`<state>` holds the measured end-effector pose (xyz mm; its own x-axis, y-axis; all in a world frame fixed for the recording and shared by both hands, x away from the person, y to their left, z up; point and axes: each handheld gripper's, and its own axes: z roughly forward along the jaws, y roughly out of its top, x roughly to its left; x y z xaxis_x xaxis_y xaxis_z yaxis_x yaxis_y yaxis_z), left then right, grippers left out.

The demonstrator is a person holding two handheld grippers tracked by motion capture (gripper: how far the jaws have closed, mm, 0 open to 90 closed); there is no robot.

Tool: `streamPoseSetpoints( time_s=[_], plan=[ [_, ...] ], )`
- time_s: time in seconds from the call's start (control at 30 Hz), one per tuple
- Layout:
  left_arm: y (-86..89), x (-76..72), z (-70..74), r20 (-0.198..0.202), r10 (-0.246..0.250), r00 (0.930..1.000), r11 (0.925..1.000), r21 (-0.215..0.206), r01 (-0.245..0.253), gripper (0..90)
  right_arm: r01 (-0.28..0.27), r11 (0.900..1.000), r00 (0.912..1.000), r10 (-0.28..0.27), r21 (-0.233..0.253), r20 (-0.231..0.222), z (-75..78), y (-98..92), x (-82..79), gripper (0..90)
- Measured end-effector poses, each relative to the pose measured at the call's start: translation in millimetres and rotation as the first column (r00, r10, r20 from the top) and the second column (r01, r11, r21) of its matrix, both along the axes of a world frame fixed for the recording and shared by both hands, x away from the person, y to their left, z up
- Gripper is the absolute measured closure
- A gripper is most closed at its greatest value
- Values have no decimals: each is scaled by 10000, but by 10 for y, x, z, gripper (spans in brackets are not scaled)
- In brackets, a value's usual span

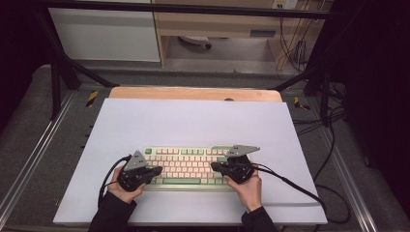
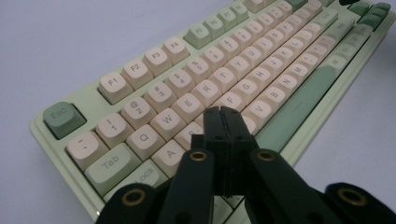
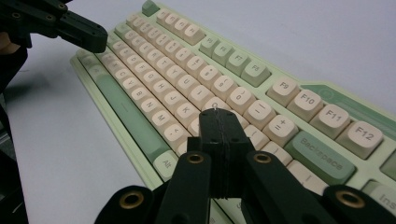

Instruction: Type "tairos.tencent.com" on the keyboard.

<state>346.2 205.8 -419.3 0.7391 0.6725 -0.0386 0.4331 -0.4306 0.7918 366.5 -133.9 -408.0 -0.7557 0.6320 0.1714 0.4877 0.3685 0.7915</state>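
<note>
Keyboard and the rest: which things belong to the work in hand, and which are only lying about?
In the work:
- keyboard
- left tongs, shut, over the left keys
- right tongs, shut, over the right keys

Lying about:
- white table mat
- floor cables

Both forearms come in from the near edge of the keyboard (image 1: 186, 166), one to each side. The left gripper (image 2: 220, 112), held in the person's left hand (image 1: 123, 186), hangs over the keyboard's left end with its jaws pressed together, tips above the letter rows. The right gripper (image 3: 215, 114), in the right hand (image 1: 249, 186), hangs over the right end, jaws likewise together, pointing inward.
</note>
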Motion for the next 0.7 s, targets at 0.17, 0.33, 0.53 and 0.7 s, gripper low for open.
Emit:
streamPoseSetpoints(
  time_s=[0.17, 0.33, 0.53, 0.7],
  plan=[
    [51, 4, 1, -20, 130, 9999, 9999, -74, -130, 900, -78, 10000, 10000, 78, -27, -24, 1, 78, 15, 900],
    [82, 10, -1, -52, 180, 9998, 9998, -108, -181, 900, -45, 10000, 10000, 45, -68, -22, 4, 145, 39, 900],
    [100, 18, -7, -65, 221, 9997, 9997, -129, -222, 900, -26, 10000, 10000, 26, -70, -49, -8, 227, 83, 900],
    [104, 19, -3, -46, 211, 9998, 9996, -160, -212, 900, -34, 9999, 10000, 34, -156, -9, -11, 343, 130, 900]
  ],
)
